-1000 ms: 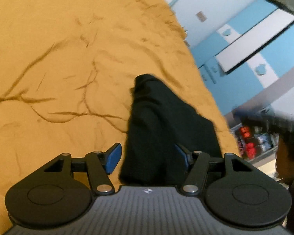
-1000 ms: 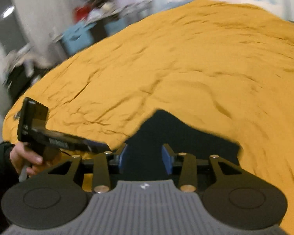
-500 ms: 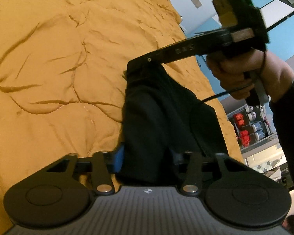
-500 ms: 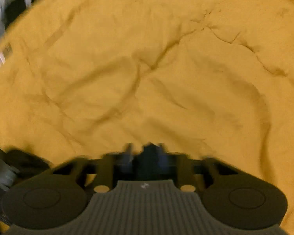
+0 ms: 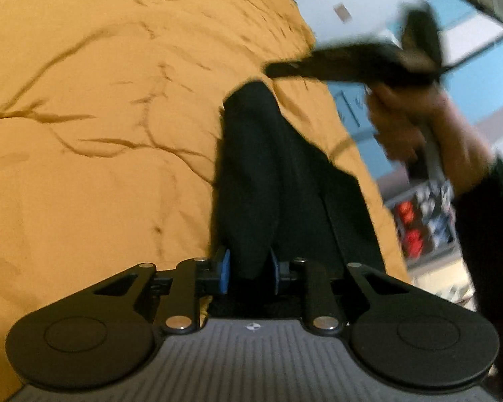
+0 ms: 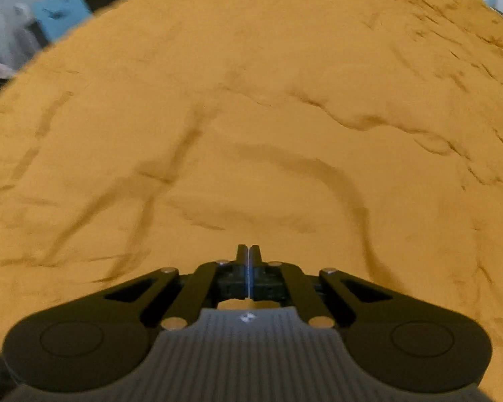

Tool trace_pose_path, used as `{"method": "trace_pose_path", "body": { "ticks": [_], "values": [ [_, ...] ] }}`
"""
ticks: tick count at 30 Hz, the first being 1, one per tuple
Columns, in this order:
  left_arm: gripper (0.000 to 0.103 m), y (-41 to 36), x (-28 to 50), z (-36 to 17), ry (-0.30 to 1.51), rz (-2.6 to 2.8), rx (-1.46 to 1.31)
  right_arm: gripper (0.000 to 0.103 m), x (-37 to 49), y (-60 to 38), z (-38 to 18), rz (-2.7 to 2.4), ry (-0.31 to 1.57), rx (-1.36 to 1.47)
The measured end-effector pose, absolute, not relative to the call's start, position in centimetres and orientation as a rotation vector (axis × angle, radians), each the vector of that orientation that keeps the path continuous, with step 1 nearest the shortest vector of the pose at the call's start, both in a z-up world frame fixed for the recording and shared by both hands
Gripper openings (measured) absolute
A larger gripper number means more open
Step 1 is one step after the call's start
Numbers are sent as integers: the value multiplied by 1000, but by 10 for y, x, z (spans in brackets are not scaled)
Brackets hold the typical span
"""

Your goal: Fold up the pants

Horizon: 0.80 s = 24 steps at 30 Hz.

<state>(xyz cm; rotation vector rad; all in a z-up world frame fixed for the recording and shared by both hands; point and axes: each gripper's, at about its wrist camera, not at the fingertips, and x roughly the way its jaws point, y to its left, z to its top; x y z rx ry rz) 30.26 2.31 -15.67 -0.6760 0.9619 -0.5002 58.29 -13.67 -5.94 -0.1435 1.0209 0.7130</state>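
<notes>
The black pants [image 5: 271,174] lie bunched on the mustard-yellow bedspread [image 5: 100,127], running away from me toward the bed's right edge. My left gripper [image 5: 249,269] is shut on the near end of the pants, the blue pads pinching the cloth. My right gripper [image 6: 249,258] is shut with its fingers pressed together and nothing between them; it hovers over bare bedspread [image 6: 251,117]. In the left wrist view the right gripper [image 5: 352,63] shows blurred, held in a hand above the far end of the pants.
The bed's right edge drops off beside the pants. Beyond it stand blue and white cabinets [image 5: 486,67] and a shelf with red items [image 5: 415,231]. In the right wrist view, blue furniture [image 6: 60,10] lies past the bed's far left edge.
My left gripper has closed on the near end of the pants. My right gripper let go of the far end, shut empty and lifted away to the right.
</notes>
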Motion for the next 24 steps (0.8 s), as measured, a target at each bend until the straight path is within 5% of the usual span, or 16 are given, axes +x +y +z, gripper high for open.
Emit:
{"method": "trace_pose_path", "body": {
  "ticks": [6, 15, 18, 20, 22, 24],
  "values": [
    [28, 28, 305, -154, 953, -477, -718, 2, 514, -140, -48, 942, 923, -146],
    [37, 17, 299, -143, 963, -406, -626, 9, 434, -187, -89, 691, 1048, -268],
    [40, 16, 296, -129, 931, -398, -582, 26, 413, -221, -77, 542, 1040, -261],
    [59, 17, 298, -119, 896, -407, -574, 46, 404, -250, -68, 486, 1025, -151],
    [64, 17, 306, -110, 867, -406, -567, 61, 399, -273, -65, 451, 1005, -17],
    [67, 16, 320, -104, 878, -418, -560, 62, 401, -291, -71, 425, 1023, 108]
  ]
}}
